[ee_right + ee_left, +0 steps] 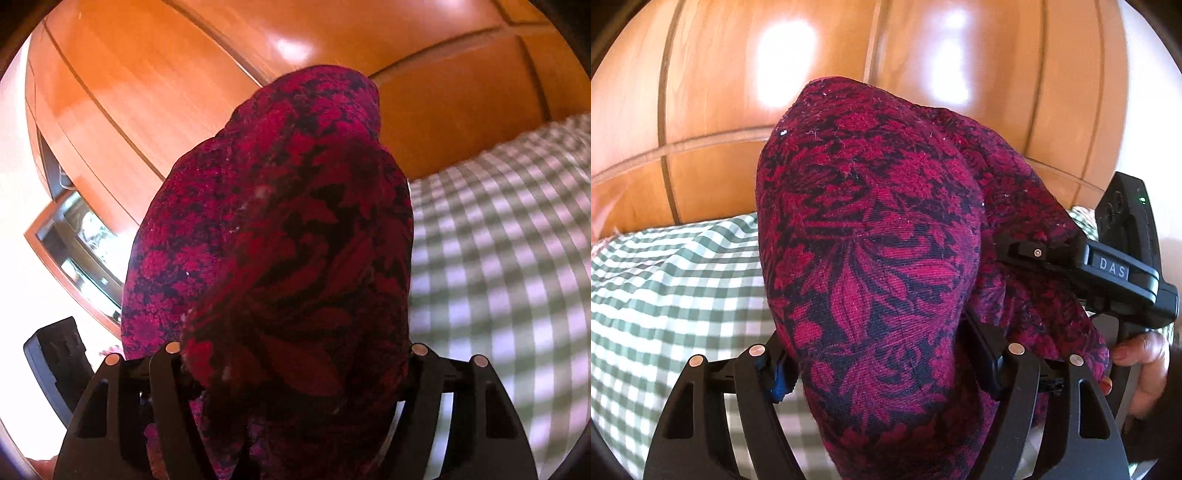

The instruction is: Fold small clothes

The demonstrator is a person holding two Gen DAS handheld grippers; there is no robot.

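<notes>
A crimson garment with a black flower print is bunched up and lifted above the checked cloth. My left gripper is shut on it; the fabric bulges up between the jaws and hides the fingertips. In the left wrist view my right gripper shows at the right, clamped on the same garment's far edge, a hand on its handle. In the right wrist view the garment fills the centre and my right gripper is shut on it. The left gripper's body shows at the lower left.
A green-and-white checked cloth covers the surface below; it also shows in the right wrist view. Glossy orange wooden panels stand behind. A window in a wooden frame is at the left of the right wrist view.
</notes>
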